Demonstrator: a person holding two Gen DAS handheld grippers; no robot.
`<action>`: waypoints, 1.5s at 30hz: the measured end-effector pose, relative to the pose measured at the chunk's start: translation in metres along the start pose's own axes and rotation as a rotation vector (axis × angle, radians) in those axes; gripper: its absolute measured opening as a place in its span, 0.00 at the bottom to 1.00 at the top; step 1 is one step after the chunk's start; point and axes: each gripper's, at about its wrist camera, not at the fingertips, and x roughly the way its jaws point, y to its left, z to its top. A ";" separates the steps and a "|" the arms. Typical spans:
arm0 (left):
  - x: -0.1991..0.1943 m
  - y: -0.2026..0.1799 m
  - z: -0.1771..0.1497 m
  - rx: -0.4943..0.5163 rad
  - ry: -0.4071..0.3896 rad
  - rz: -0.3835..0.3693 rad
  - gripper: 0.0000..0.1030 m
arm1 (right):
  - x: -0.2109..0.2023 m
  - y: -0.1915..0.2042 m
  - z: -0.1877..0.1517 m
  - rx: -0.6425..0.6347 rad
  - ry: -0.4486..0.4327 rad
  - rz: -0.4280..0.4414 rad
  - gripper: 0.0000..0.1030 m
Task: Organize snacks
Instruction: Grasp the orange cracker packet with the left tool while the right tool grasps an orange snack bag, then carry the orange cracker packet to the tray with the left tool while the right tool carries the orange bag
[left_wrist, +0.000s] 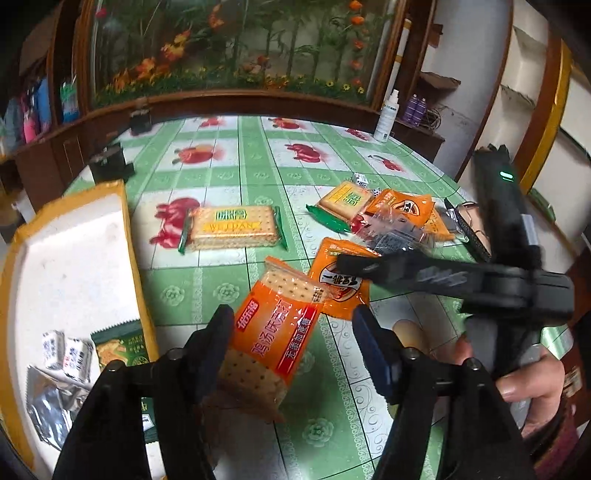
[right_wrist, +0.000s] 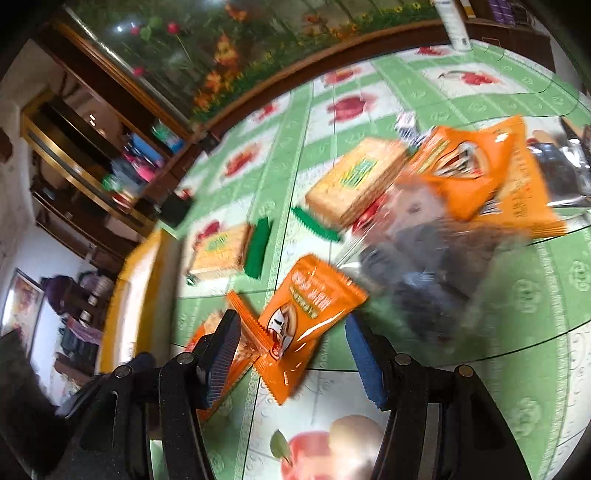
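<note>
An orange cracker packet (left_wrist: 273, 332) is seen between the parted fingers of the left gripper (left_wrist: 291, 332), touching only the left pad, beside the white box (left_wrist: 74, 258) at the table's (left_wrist: 258, 155) left edge; the right gripper (right_wrist: 291, 350), unclenched, is held over an orange sachet (right_wrist: 303, 325)

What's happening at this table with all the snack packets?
A person is sorting snacks with two hand-held grippers. The left gripper has an orange-and-clear cracker packet between its fingers; only the left finger seems to touch it. The right gripper hangs open over a small orange sachet. A few packets already lie in the yellow-rimmed white tray; others remain on the green tablecloth.
</note>
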 end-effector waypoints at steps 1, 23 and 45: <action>0.000 -0.001 0.000 0.007 0.002 0.002 0.69 | 0.006 0.009 0.000 -0.042 -0.004 -0.036 0.62; 0.055 -0.017 -0.004 0.092 0.134 0.197 0.57 | -0.008 0.008 0.003 -0.164 -0.066 -0.184 0.19; 0.000 -0.011 0.001 -0.008 0.025 0.088 0.55 | -0.027 0.027 -0.001 -0.201 -0.145 -0.076 0.16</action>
